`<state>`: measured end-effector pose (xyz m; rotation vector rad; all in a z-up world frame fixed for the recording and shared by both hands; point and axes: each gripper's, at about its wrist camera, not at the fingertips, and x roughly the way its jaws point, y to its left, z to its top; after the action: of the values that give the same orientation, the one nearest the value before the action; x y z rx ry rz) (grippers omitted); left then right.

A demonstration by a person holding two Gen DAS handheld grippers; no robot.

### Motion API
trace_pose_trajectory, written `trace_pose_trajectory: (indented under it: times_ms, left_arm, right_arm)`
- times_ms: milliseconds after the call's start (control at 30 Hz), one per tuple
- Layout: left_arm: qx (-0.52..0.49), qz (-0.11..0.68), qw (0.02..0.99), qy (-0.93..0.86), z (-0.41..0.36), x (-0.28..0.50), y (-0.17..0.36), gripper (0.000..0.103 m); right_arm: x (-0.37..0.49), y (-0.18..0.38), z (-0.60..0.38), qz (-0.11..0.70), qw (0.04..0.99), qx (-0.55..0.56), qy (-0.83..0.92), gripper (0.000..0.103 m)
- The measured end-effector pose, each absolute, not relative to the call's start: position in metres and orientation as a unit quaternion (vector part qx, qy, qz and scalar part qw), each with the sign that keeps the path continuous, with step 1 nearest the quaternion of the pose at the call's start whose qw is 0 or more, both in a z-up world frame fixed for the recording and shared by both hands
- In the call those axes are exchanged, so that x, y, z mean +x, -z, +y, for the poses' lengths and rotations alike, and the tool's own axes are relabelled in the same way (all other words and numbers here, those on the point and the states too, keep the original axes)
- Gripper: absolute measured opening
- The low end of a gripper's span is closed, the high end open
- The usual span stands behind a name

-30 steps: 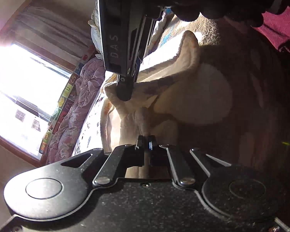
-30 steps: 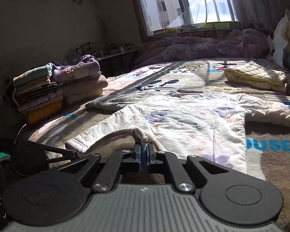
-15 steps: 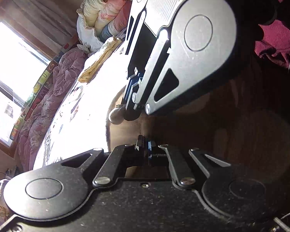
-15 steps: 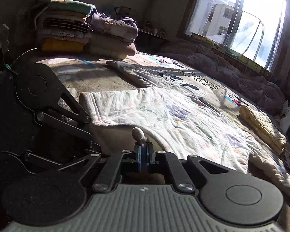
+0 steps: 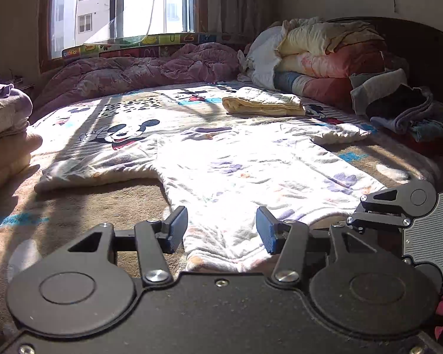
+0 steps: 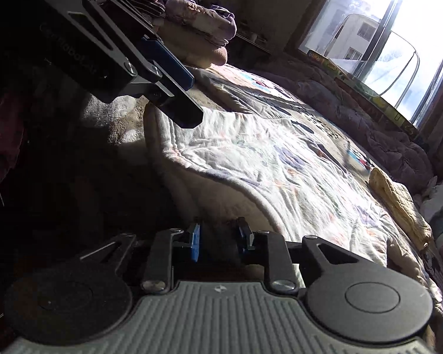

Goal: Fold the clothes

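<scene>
I see the floral garment (image 5: pixel 251 171) lying flat on the bed (image 5: pixel 73 206) — its hem nearest me. My left tool (image 5: pixel 221 230) has just been opening and stands spread above that hem, nothing pinched. My right tool (image 6: pixel 218 242) has also just been parting — gap empty, beside the garment's edge.
</scene>
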<state>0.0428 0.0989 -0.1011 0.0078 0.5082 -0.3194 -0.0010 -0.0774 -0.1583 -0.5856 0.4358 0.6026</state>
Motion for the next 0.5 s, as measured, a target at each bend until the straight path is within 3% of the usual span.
trace_pose_trajectory:
  times_ms: [33,133,200,333,367,400,500]
  left_arm:
    - [-0.031,0.266,0.953,0.144,0.105,0.051,0.104,0.050]
    - [-0.125,0.324,0.929,0.126,0.121,0.066,0.123,0.047]
    - [-0.210,0.356,0.902,0.124,0.134,0.069,0.141,0.007]
    - [-0.535,0.330,0.768,0.123,0.188,0.040,0.180,0.007]
    - [-0.568,0.337,0.742,0.114,0.196,0.037,0.190,0.007]
    - [-0.560,0.363,0.738,0.099,0.198,0.039,0.201,0.012]
    - [-0.527,0.375,0.757,0.089,0.200,0.038,0.190,0.014]
  right_arm:
    - [-0.001,0.161,-0.075,0.213,0.887,-0.286,-0.295,0.043]
    - [-0.003,0.171,-0.069,0.216,0.879,-0.302,-0.298,0.053]
    - [-0.001,0.173,-0.066,0.219,0.880,-0.300,-0.295,0.053]
    - [-0.002,0.174,-0.065,0.219,0.882,-0.298,-0.293,0.053]
    - [-0.002,0.174,-0.065,0.218,0.882,-0.299,-0.293,0.053]
    - [-0.003,0.175,-0.065,0.217,0.881,-0.300,-0.293,0.053]
    - [-0.006,0.176,-0.065,0.214,0.880,-0.309,-0.292,0.053]
